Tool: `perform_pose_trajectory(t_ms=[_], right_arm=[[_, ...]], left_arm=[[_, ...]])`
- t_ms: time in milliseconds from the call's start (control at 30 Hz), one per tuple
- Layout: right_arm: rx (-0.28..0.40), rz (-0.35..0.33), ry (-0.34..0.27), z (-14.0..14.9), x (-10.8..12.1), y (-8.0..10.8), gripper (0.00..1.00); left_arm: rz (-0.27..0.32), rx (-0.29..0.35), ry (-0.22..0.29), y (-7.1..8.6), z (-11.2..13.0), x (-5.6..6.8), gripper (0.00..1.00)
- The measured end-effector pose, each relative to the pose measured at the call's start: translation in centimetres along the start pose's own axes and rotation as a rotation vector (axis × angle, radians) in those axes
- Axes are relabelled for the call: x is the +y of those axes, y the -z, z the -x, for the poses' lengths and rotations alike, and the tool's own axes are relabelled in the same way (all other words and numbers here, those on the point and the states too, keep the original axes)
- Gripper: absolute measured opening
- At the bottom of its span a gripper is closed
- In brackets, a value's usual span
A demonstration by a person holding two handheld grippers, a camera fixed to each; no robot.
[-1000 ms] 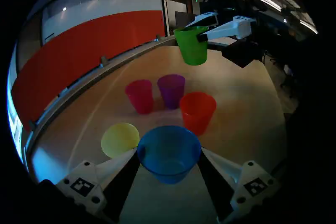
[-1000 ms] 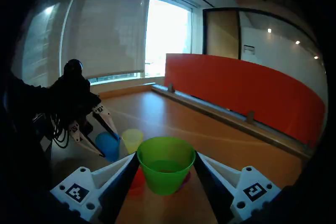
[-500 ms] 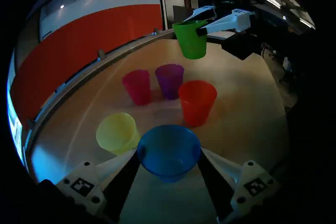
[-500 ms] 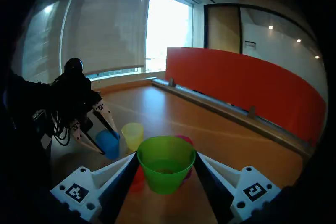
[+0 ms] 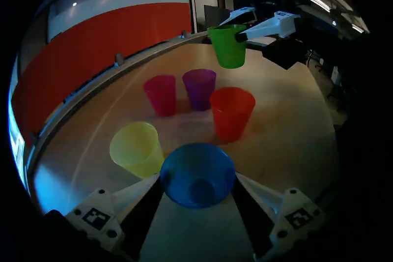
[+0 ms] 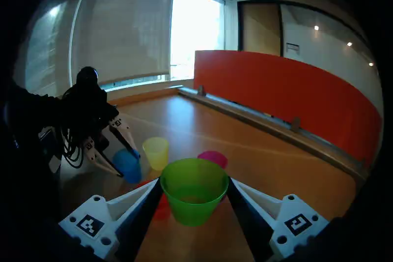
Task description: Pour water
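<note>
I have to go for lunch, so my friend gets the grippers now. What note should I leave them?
Left gripper: shut on the blue cup, held in front of the standing cups.
Right gripper: shut on the green cup, upright in the air; it seems to hold a little liquid.
On the table: yellow cup, pink cup, purple cup, orange cup, all upright.
Done: both cups gripped.
Left: pouring not begun; probably bring green over blue and tip.
</note>
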State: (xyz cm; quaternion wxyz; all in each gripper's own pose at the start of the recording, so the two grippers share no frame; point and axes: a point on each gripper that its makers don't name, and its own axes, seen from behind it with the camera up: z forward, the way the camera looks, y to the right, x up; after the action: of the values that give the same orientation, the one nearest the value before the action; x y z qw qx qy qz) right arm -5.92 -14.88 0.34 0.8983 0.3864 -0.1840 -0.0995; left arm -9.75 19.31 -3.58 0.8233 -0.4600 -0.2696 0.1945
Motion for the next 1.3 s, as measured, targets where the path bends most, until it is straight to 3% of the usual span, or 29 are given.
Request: perform_pose_trajectory(t_ms=[300, 500, 900, 1300], right_arm=[[-0.037, -0.008, -0.015, 2.0, -0.6, 0.0, 0.92], [-0.052, -0.007, -0.029, 2.9, -0.7, 0.1, 0.92], [-0.099, -0.016, -0.041, 5.5, -1.2, 0.0, 0.92], [-0.139, -0.026, -0.049, 8.0, -1.7, -0.9, 0.92]], left_arm=[[-0.009, -0.026, -0.019, 0.1, 1.1, -0.2, 0.89], [-0.006, -0.034, -0.012, 0.3, 1.3, -0.2, 0.97], [-0.015, -0.074, -0.007, 1.2, 2.7, -0.4, 0.98], [-0.031, -0.069, -0.001, 2.6, 2.9, -0.6, 0.98]])
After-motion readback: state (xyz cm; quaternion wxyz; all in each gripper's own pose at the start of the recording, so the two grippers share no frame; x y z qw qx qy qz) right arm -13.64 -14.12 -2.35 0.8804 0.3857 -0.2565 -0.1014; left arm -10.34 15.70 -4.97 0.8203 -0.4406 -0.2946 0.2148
